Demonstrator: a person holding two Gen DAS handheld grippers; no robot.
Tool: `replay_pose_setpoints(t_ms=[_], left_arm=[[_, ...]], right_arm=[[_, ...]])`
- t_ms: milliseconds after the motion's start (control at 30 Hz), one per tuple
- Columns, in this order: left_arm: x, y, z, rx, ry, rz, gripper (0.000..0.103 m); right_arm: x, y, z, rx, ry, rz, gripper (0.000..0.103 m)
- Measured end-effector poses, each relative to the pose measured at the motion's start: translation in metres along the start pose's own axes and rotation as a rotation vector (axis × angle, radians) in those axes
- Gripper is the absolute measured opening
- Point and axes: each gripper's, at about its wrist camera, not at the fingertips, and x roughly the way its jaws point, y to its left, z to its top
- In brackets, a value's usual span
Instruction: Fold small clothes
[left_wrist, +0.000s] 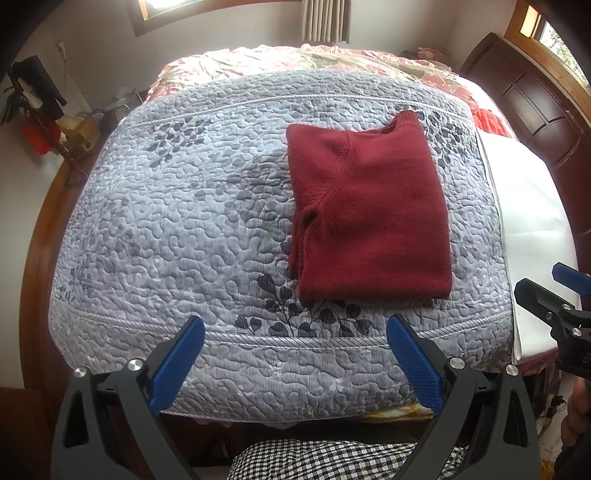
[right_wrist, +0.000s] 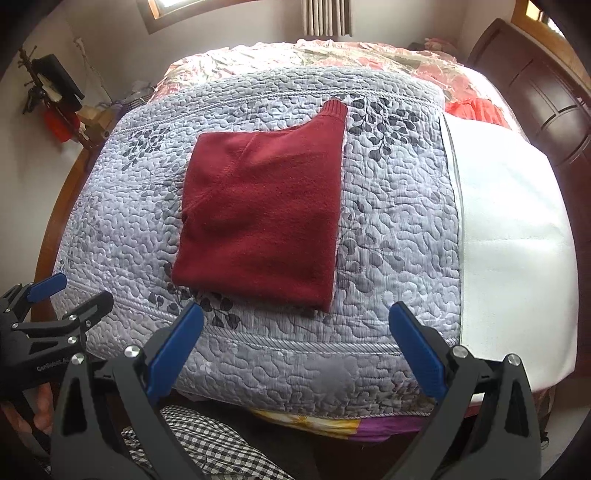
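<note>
A: Checked cloth (left_wrist: 332, 461) sits nearest the lens, low in both views, just behind my grippers. What's biggest?

B: Bed. Grey quilted bedspread (left_wrist: 184, 221) with dark leaf print covers most of it, floral red sheet (left_wrist: 295, 59) past it by the window wall, white sheet (right_wrist: 517, 240) along the right side touching the quilt's edge. Dark wooden headboard (left_wrist: 535, 103) beyond that.

A: Task item?

B: Dark red sweater (left_wrist: 369, 214), folded into a rough rectangle, flat on the bedspread, right of centre in my left view, left of centre in the right view (right_wrist: 262, 218). Ribbed cuff pokes out at its far corner. Nothing touches it.

A: Grippers?

B: My left gripper (left_wrist: 295, 354) is spread wide, blue pads (left_wrist: 177, 365) apart, nothing between them, held above the quilt's near edge. My right gripper (right_wrist: 295, 350), same: wide apart, holding nothing, near edge. Each shows at the side of the other's view, well short of the sweater.
</note>
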Motion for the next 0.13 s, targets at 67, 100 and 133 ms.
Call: replay_pose_setpoints(t_ms=[67, 100, 133], left_arm=[[0.0001, 0.0007, -0.0001, 0.001, -0.002, 0.002, 0.099], [0.0003, 0.0006, -0.0004, 0.0, -0.002, 0.003, 0.099], [0.0003, 0.0006, -0.0006, -0.001, -0.001, 0.003, 0.099]], right_arm=[[0.0007, 0.0, -0.0009, -0.001, 0.001, -0.01, 0.1], [0.0007, 0.0005, -0.0014, -0.002, 0.001, -0.011, 0.1], [0.0009, 0.0006, -0.0017, -0.004, 0.001, -0.011, 0.1]])
